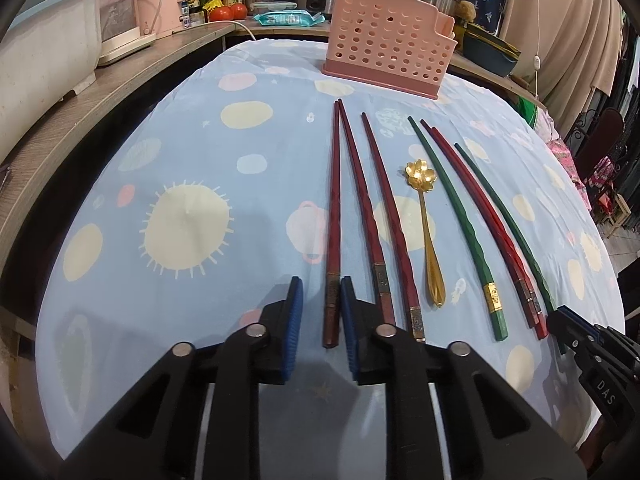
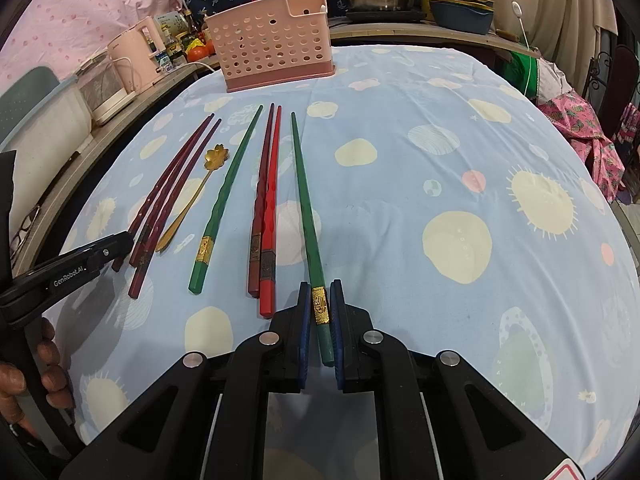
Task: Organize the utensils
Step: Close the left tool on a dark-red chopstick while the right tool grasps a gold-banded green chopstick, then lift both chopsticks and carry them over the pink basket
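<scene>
Several chopsticks lie side by side on the blue cloth, with a gold flower-bowl spoon (image 1: 425,224) among them. My left gripper (image 1: 321,292) is open, its blue pads on either side of the leftmost dark red chopstick (image 1: 333,216) with gaps both sides. My right gripper (image 2: 321,300) has its pads close around the handle of the rightmost green chopstick (image 2: 306,196), at the gold band; the chopstick rests on the cloth. A pink perforated utensil holder (image 1: 384,48) stands at the table's far side; it also shows in the right wrist view (image 2: 272,48).
A second green chopstick (image 2: 228,196), a red pair (image 2: 268,200) and more dark red ones (image 2: 168,196) lie between the grippers. A wooden counter (image 1: 120,72) with a pink kettle, tubs, tomatoes and pots runs behind and left of the table.
</scene>
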A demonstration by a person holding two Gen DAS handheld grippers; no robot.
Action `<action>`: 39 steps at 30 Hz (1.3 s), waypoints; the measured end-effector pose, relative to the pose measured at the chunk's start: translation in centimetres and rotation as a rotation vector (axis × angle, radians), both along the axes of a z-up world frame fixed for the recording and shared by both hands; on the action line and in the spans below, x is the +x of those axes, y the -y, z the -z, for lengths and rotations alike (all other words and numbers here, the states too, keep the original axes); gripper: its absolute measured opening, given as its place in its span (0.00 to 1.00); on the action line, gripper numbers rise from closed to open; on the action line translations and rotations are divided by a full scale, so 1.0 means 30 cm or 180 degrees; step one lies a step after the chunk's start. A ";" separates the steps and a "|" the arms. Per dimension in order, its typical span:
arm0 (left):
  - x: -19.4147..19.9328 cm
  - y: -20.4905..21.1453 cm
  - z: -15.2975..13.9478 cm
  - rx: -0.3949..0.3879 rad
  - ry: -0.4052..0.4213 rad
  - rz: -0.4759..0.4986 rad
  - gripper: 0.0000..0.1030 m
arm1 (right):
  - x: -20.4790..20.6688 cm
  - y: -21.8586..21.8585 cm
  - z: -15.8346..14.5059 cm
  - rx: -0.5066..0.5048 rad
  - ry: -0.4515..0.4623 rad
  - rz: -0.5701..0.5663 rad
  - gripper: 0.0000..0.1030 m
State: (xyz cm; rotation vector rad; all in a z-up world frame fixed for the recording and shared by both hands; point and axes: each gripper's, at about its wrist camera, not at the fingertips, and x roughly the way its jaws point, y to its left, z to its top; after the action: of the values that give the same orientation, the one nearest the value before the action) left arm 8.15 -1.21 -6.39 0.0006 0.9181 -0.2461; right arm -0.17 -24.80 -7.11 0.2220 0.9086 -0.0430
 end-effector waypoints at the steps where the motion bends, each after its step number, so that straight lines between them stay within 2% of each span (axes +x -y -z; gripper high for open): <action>1: -0.001 -0.001 0.000 -0.0016 -0.0008 0.0011 0.11 | 0.000 0.000 0.000 -0.0002 0.0000 -0.0001 0.09; 2: -0.002 -0.001 0.000 -0.0027 -0.0015 0.0021 0.08 | 0.001 0.000 0.000 -0.0002 0.0000 -0.0001 0.09; 10: -0.012 -0.013 -0.015 -0.0127 -0.0060 0.0052 0.07 | 0.001 0.007 -0.014 0.0022 0.0013 -0.0007 0.08; 19: -0.024 -0.047 -0.071 -0.0205 0.0019 -0.0012 0.07 | -0.014 0.010 -0.065 0.0046 0.0141 -0.0001 0.08; 30: -0.010 -0.081 -0.187 -0.0323 0.0225 -0.0072 0.07 | -0.002 0.061 -0.217 0.0078 0.0485 0.0094 0.07; 39: 0.036 -0.099 -0.331 -0.0434 0.0507 -0.0105 0.07 | 0.057 0.117 -0.365 0.0124 0.0850 0.0164 0.07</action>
State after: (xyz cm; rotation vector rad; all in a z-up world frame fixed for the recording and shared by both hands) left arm 9.23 1.76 3.54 -0.1194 0.7411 -0.2736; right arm 1.55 -28.32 3.85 0.2803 0.6381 -0.0422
